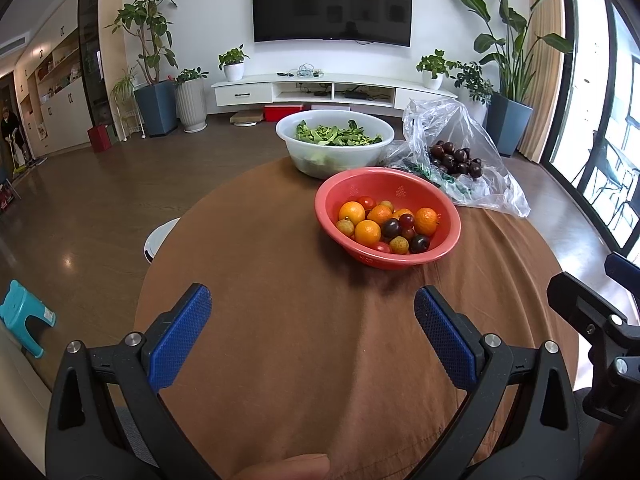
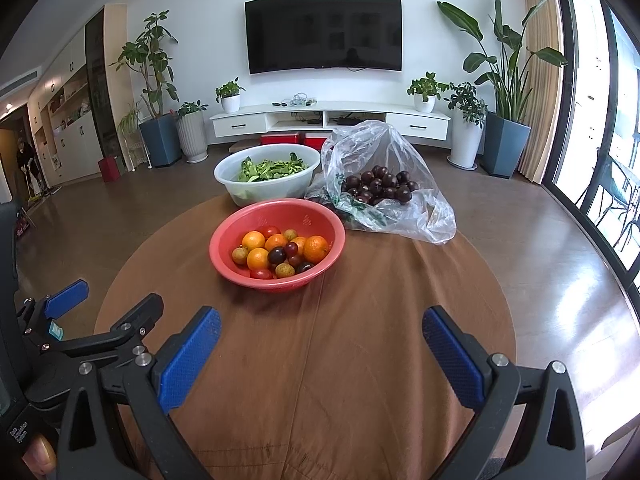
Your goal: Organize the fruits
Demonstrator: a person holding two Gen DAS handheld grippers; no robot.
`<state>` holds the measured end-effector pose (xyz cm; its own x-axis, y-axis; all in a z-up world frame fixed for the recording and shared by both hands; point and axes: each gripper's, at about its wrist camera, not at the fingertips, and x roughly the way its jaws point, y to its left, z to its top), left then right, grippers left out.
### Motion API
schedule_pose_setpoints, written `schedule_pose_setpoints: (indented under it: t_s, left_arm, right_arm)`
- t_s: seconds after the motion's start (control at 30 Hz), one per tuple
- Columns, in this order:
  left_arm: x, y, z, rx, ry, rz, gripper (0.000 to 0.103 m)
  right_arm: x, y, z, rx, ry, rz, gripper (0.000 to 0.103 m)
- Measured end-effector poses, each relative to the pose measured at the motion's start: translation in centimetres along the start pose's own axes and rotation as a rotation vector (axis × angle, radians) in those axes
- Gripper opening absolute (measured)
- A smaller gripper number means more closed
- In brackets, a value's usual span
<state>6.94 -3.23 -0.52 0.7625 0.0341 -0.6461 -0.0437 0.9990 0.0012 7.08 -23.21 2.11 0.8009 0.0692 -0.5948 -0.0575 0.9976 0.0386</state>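
Note:
A red colander bowl stands on the round brown-clothed table. It holds oranges, dark plums, small red tomatoes and yellowish fruits. Behind it to the right lies a clear plastic bag with dark plums. My left gripper is open and empty, hovering over the near table. My right gripper is open and empty, to the right of the left one, which shows in the right wrist view.
A white bowl of green leaves stands behind the red bowl. A turquoise stool and a white round object are on the floor left of the table. Potted plants, a TV cabinet and windows are beyond.

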Motion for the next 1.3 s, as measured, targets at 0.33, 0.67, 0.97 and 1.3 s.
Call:
schedule_pose_setpoints:
  t_s: [0.33, 0.67, 0.97, 1.3]
  left_arm:
    - [0.14, -0.23, -0.11, -0.001, 0.001, 0.0, 0.103]
    - [0.12, -0.19, -0.09, -0.001, 0.002, -0.001, 0.103]
    - [0.14, -0.21, -0.1, -0.001, 0.003, -0.001, 0.103]
    - [0.26, -0.47, -0.24, -0.001, 0.004, 0.0, 0.103]
  right_arm:
    - [-0.03, 0.01, -0.06, 0.001, 0.002, -0.001, 0.103]
    - [-0.13, 0.0, 0.05, 0.001, 0.004, -0.001, 0.103]
    - [-0.19, -0.01, 0.16, 0.001, 0.006, -0.001, 0.103]
    - [-0.19, 0.02, -0.19, 0.004, 0.013, -0.002, 0.103]
